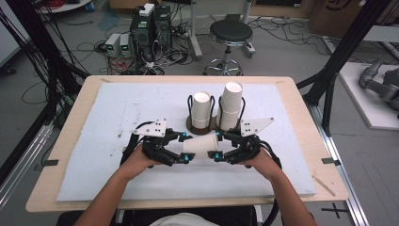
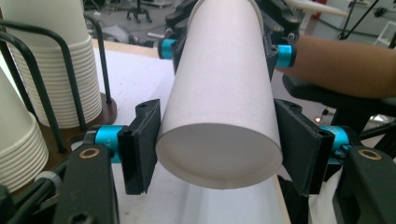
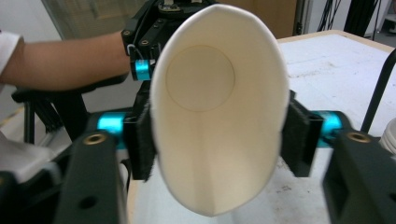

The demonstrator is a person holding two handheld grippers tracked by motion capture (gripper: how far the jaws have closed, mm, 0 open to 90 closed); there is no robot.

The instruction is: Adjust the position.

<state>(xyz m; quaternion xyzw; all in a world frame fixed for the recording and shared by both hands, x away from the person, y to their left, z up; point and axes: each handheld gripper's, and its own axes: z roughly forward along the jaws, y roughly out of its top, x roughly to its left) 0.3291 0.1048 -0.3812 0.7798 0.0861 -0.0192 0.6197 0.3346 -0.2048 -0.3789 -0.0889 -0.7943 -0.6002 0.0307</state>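
one white paper cup (image 1: 201, 145) lies on its side at the centre of the high view, lifted between the two grippers, just below the rack. the left gripper (image 1: 185, 147) clamps its closed base end; the right gripper (image 1: 217, 145) clamps its open rim end.

in the left gripper view the cup (image 2: 220, 116) sits centre frame, base toward the camera: a plain matte white wall, tapered, with a recessed flat bottom and a thin raised edge. both black pads (image 2: 142, 144) press on its sides.

in the right gripper view the cup (image 3: 217, 116) shows its mouth: a cream interior, a round bottom disc deep inside, a faint seam down the lower wall. the rim is squeezed into a tall oval by the pads (image 3: 296, 137) on both sides.

two stacks of like cups (image 1: 201, 109) stand in a black wire rack (image 1: 214, 106) on a brown base, upper centre of the high view, on the white mat (image 1: 108, 141).
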